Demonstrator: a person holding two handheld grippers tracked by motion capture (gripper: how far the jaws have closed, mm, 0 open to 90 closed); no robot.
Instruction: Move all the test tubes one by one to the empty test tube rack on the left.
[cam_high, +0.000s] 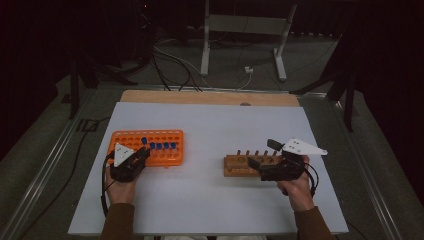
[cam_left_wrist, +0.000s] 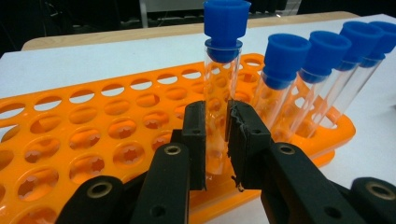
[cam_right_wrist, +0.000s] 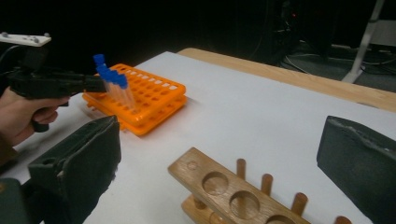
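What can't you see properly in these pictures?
- Bottom of the held test tube: left gripper view, hidden behind the left hand-held gripper pads.
- Far end of the wooden rack: right gripper view, cut off by the bottom edge.
- Orange rack holes: high view, too small to count.

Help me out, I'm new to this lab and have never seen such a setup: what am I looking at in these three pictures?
A person at a white table holds a hand-held tool with two black jaws in each hand. The high view looks down from above; the other two pictures come from small cameras riding on each tool. On the table stand an orange rack with blue-capped tubes and a wooden rack with round holes and pegs. The left gripper has its jaws shut on one clear test tube, which stands in the orange rack. The right gripper hovers at the wooden rack, jaws wide open, holding nothing.
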